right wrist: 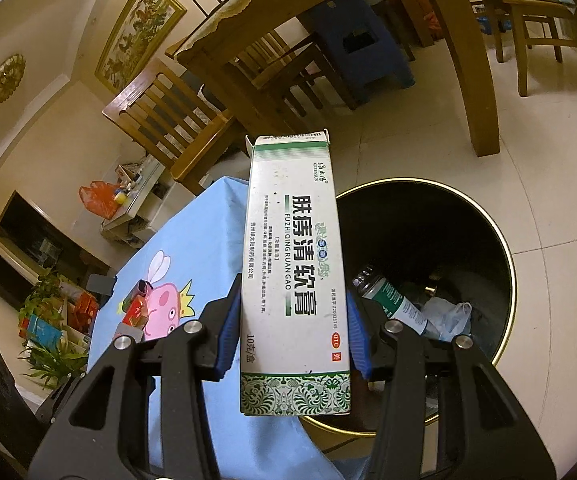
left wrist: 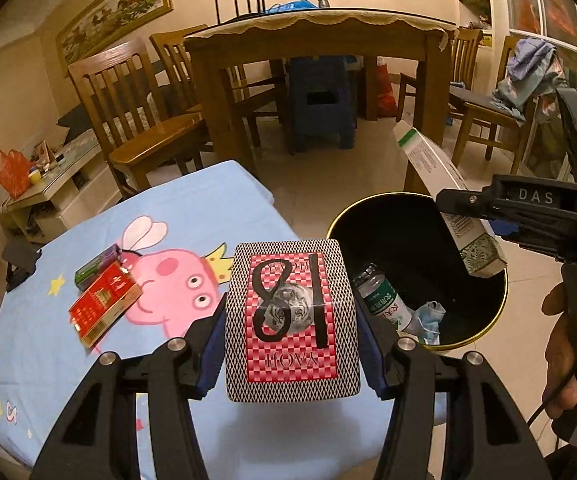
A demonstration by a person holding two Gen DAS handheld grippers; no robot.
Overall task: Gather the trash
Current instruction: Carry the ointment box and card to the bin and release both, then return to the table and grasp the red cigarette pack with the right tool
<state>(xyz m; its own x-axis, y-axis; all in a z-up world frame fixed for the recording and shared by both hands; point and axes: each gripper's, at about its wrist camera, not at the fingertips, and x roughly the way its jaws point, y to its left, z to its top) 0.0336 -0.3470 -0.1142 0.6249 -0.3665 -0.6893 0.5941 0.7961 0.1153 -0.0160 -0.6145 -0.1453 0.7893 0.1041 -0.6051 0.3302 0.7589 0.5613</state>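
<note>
White-and-green cardboard ointment box [right wrist: 294, 280] clamped in right gripper [right wrist: 292, 332] above gold-rimmed black bin [right wrist: 504, 248], red patterned card box [left wrist: 290, 320] (marked 18) clamped in left gripper [left wrist: 292, 344] beside it.

left gripper [left wrist: 292, 344] — clamped on a card | right gripper [right wrist: 294, 332] — clamped on a box

The left gripper [left wrist: 292, 320] is made of black plastic arms with round silver screws near the finger joints. Its fingers [left wrist: 213, 354] have blue pads on the inside. The right gripper [right wrist: 292, 332] looks just the same: black arms, shiny screws, blue pads. Seen from the left camera, its black side has the white letters "DAS", and a tiny green light glows above. The right hand [left wrist: 568, 344] shows bare skin, with a thin black cable beside it.
</note>
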